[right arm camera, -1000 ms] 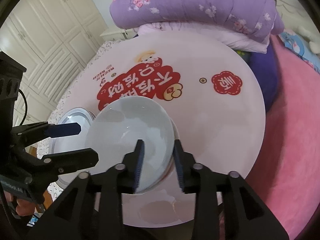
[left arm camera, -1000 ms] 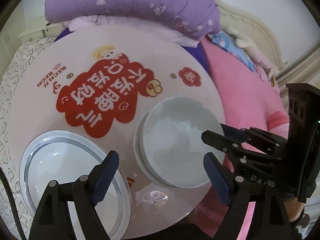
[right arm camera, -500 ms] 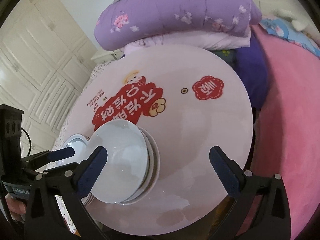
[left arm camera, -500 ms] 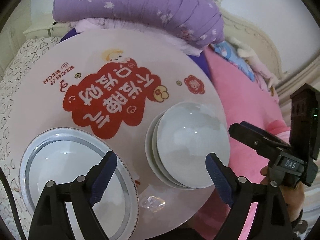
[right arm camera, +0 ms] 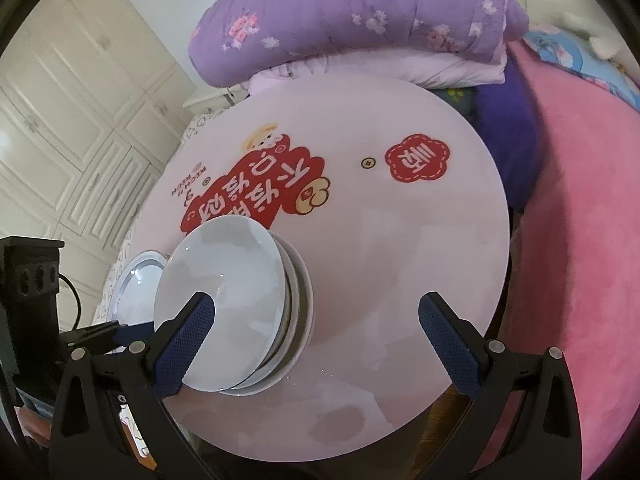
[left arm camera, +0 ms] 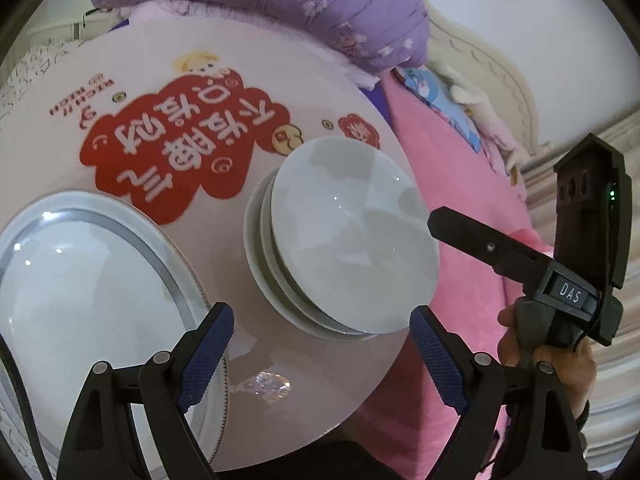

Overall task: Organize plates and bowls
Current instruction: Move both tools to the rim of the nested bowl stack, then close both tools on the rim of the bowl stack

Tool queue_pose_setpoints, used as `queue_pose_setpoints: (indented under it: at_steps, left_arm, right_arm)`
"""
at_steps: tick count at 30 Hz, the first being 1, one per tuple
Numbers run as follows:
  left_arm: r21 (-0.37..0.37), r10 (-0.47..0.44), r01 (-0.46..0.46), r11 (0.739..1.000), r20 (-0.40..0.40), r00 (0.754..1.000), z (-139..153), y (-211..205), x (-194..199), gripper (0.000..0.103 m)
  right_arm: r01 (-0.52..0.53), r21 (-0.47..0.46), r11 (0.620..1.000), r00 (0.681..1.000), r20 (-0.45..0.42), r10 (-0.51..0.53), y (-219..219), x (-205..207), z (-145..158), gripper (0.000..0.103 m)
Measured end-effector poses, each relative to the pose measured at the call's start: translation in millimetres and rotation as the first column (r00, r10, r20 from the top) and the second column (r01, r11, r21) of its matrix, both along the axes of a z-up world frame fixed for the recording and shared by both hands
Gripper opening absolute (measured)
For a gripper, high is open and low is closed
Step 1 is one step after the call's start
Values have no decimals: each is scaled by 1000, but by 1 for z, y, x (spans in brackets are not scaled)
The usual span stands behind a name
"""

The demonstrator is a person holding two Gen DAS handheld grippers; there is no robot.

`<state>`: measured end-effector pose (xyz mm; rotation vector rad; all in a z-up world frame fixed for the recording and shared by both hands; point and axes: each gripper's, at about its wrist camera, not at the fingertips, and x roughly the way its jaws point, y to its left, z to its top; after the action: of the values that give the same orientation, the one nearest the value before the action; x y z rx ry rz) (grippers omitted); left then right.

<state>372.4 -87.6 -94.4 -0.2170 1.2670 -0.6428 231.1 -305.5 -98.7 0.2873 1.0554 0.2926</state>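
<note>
table (right arm camera: 420, 240): round and pink, sitting under both my grippers, carrying a red printed design at its 11 o'clock.
plate (left arm camera: 80, 292): lying flat at the table's 8 o'clock edge, silver-rimmed.
bowls (left arm camera: 352, 240): sitting nested at 5 o'clock, just beside the plate.
left gripper (left arm camera: 320, 356): i am holding it spread wide, gripping nothing.
right gripper (right arm camera: 316, 340): i am holding it spread wide, gripping nothing, hovering near the bowls.
</note>
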Motion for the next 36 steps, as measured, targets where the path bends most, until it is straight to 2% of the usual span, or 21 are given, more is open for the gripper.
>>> queue_pose_setpoints:
  at_steps: [7, 13, 18, 24, 26, 29, 32, 35, 36]
  left_arm:
    - [-56, 47, -51, 997, -80, 996, -19, -3, 10, 81]
    - [-94, 146, -161, 983, -148, 978, -34, 4, 26, 77]
    - [-103, 171, -192, 976, -181, 969, -44, -3, 35, 72]
    - [-78, 187, -208, 975, -221, 957, -56, -11, 43, 59]
    - [-62, 198, -217, 974, -232, 952, -60, -10, 44, 50]
    - [-56, 206, -226, 973, -243, 948, -61, -7, 45, 48]
    - [-55, 202, -220, 974, -232, 951, -59, -7, 46, 43]
    - [-43, 201, -215, 976, -219, 955, -57, -7, 44, 43]
    - [-43, 199, -213, 976, -215, 956, -56, -7, 42, 42]
  right_arm:
    - [-8, -13, 1000, 1000, -18, 7, 3, 5, -7, 103]
    - [-7, -19, 1000, 999, -40, 6, 3, 8, -14, 103]
    - [-15, -19, 1000, 998, -61, 14, 6, 13, -22, 103]
    - [-19, -7, 1000, 995, -100, 19, 10, 17, -34, 102]
    - [-24, 27, 999, 993, -119, 27, 10, 18, -39, 102]
    - [-34, 51, 998, 989, -141, 41, 13, 16, -44, 93]
    - [-42, 79, 996, 984, -168, 55, 19, 15, -50, 70]
    - [-35, 135, 990, 983, -174, 59, 23, 15, -53, 60]
    - [-37, 155, 987, 983, -171, 64, 25, 14, -53, 53]
